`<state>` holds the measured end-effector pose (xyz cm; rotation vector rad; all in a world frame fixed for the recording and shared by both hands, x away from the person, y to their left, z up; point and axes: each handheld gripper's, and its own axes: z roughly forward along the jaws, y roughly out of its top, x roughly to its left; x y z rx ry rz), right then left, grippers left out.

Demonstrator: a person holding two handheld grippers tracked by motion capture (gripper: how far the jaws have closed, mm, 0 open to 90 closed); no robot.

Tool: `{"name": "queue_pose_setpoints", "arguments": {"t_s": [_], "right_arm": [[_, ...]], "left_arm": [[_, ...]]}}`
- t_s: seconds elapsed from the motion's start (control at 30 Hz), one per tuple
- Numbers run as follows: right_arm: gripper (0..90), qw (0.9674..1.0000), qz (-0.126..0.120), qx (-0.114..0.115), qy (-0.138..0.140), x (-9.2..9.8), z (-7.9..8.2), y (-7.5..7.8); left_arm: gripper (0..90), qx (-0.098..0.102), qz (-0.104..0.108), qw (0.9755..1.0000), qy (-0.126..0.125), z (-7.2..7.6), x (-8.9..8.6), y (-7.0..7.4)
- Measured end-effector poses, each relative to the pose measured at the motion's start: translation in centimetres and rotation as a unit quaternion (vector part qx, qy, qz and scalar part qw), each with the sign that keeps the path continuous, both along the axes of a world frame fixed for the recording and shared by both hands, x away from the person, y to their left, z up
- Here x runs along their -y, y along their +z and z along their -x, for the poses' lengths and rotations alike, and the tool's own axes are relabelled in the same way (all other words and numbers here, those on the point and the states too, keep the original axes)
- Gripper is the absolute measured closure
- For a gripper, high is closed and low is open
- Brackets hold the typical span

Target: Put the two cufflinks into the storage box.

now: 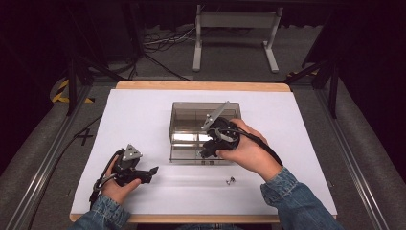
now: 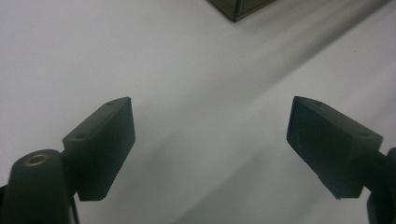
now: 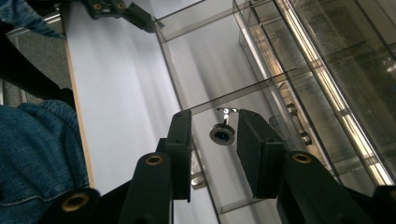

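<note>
We see a table covered with a white sheet (image 1: 143, 110), and near its centre stands a clear plastic box (image 1: 184, 111) with several compartments. Our right gripper (image 1: 207, 152) is held over the box at its near wall, at about 6 o'clock of the box, and it points down into it. In the right gripper view its tongs (image 3: 214, 135) stand partly apart, and between them, lower down, a small round metal piece with a hook (image 3: 222, 132) lies on the floor of a near compartment; the pads do not touch it, so nothing is gripped. Our left gripper (image 1: 154, 169) rests low over the sheet at about 8 o'clock from the box, well apart from it, held in the left hand (image 1: 117, 188). In the left gripper view its tongs (image 2: 210, 135) are wide open with only the bare sheet between them, and a corner of the box is seen far at about 12 o'clock. Another small metal piece (image 1: 230, 180) lies on the sheet at about 5 o'clock from the box, just beside the right sleeve (image 1: 292, 196) of blue denim.
</note>
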<state>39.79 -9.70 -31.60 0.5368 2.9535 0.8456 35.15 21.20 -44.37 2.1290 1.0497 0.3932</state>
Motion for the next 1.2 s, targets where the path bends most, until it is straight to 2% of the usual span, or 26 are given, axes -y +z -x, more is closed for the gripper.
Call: {"name": "queue_pose_setpoints", "arguments": {"t_s": [0.1, 0.3, 0.67, 1.2], "right_arm": [[66.7, 0.9998, -0.008, 0.011, 0.011, 0.6, 0.6, 0.4], [66.5, 0.9992, -0.03, 0.015, 0.023, 1.8, 1.3, 0.6], [65.8, 0.998, -0.045, 0.023, 0.038, 3.5, 2.5, 0.9], [64.2, 0.9928, -0.078, 0.043, 0.08, 5.7, 3.6, 1.0]], "left_arm": [[16.1, 0.002, 0.003, 1.0, 0.001, -0.2, 0.0, 0.0], [16.1, -0.001, 0.001, 1.0, -0.004, -0.4, 0.3, 0.1], [16.1, -0.001, 0.005, 1.0, -0.004, -0.6, 0.5, 0.1], [16.1, 0.0, 0.003, 1.0, -0.005, -0.6, 0.5, 0.1]]}}
